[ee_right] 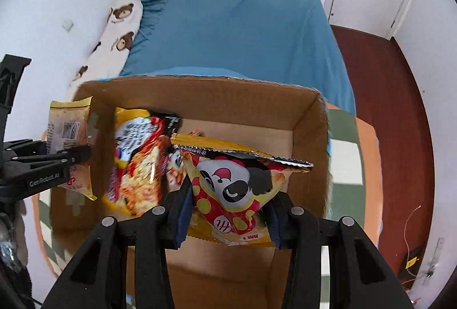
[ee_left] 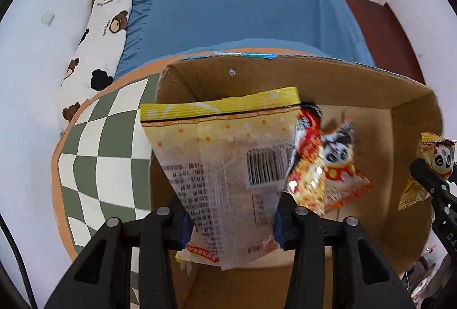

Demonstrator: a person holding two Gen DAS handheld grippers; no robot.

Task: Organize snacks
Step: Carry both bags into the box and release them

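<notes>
In the left wrist view my left gripper (ee_left: 231,229) is shut on a pale yellow snack bag (ee_left: 225,160) with a barcode, held over the open cardboard box (ee_left: 285,77). A red-orange panda packet (ee_left: 328,177) lies inside the box. At the right edge a yellow panda bag (ee_left: 435,160) hangs from the other gripper. In the right wrist view my right gripper (ee_right: 228,223) is shut on that yellow and red panda bag (ee_right: 237,189) above the cardboard box (ee_right: 228,97). A red-orange packet (ee_right: 137,163) leans inside, and the pale yellow snack bag (ee_right: 65,131) shows at the left.
The box stands on a round table (ee_left: 102,166) with a green-and-white chequered top and orange rim. Behind it is a bed with a blue sheet (ee_left: 242,3) and a long bear-print pillow (ee_left: 97,46). Red-brown floor (ee_right: 385,109), a white door and loose wires lie to the right.
</notes>
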